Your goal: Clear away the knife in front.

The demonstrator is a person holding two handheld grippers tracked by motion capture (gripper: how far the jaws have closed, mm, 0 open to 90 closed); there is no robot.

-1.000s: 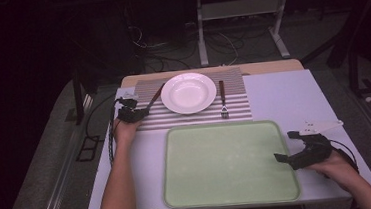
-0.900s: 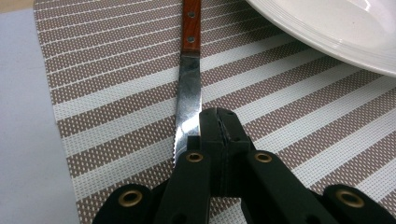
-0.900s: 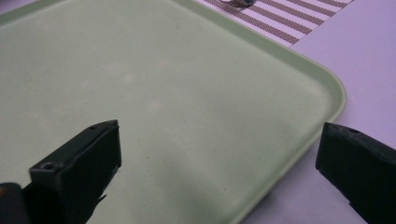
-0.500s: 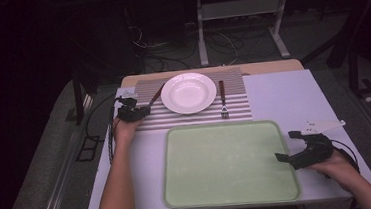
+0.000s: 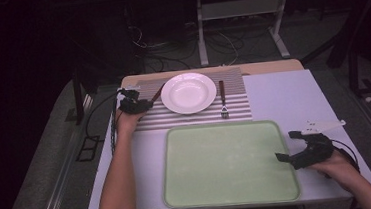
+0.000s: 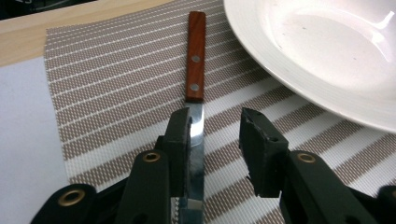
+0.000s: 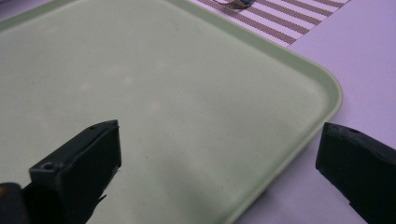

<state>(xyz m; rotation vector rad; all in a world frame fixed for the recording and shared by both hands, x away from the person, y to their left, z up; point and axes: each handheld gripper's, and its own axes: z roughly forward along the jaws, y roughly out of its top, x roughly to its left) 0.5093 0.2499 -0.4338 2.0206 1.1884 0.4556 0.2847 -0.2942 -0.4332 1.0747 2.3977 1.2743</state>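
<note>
knife handle apparently away from tongs

White-topped table, striped placemat at far edge, green tray near front edge

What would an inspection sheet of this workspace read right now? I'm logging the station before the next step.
Surface: white table top, with a brown-and-white striped placemat at the far side.
Job's things: round white plate on the placemat; wood-handled knife left of it; wood-handled fork right of it; empty pale green tray nearer the person.
Clutter: nothing seen.
Grippers: left gripper open, jaws astride the knife's blade; right gripper open wide at the tray's right edge.
Cables: black cable trailing from the left gripper.
Surroundings: dark floor, cables, white metal frame behind.
</note>
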